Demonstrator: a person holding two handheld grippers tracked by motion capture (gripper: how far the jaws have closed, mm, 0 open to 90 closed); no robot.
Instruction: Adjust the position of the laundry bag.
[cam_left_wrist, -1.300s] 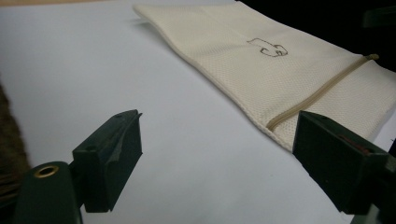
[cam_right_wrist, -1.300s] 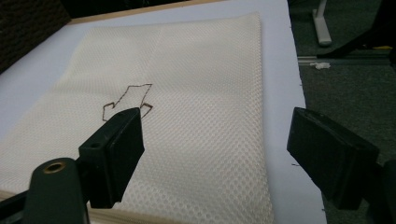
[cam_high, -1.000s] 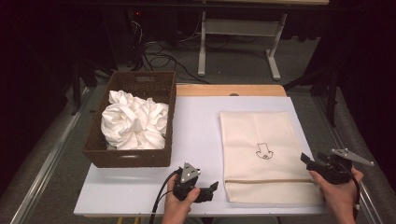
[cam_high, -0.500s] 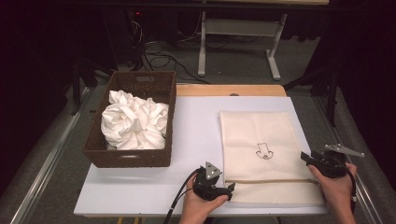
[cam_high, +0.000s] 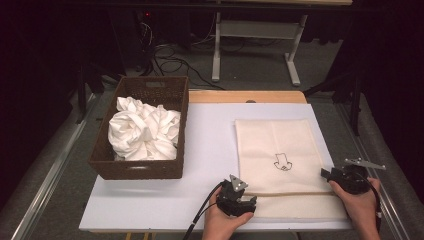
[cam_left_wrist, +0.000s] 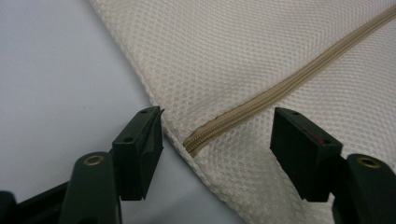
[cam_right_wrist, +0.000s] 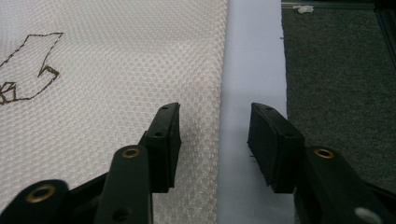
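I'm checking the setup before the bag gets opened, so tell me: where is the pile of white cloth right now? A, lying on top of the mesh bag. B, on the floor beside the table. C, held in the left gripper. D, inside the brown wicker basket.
D: the high view shows the white cloth bunched inside the brown wicker basket, well apart from the mesh bag.

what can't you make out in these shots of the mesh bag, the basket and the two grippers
- Mesh bag: whether anything is inside; its weave hides that in every view.
- Zipper: its slider; cut off by the left gripper view's edge, too small from above.
- Basket: its bottom, covered by the white cloth.
- Left gripper, right gripper: whether the tips touch the bag.
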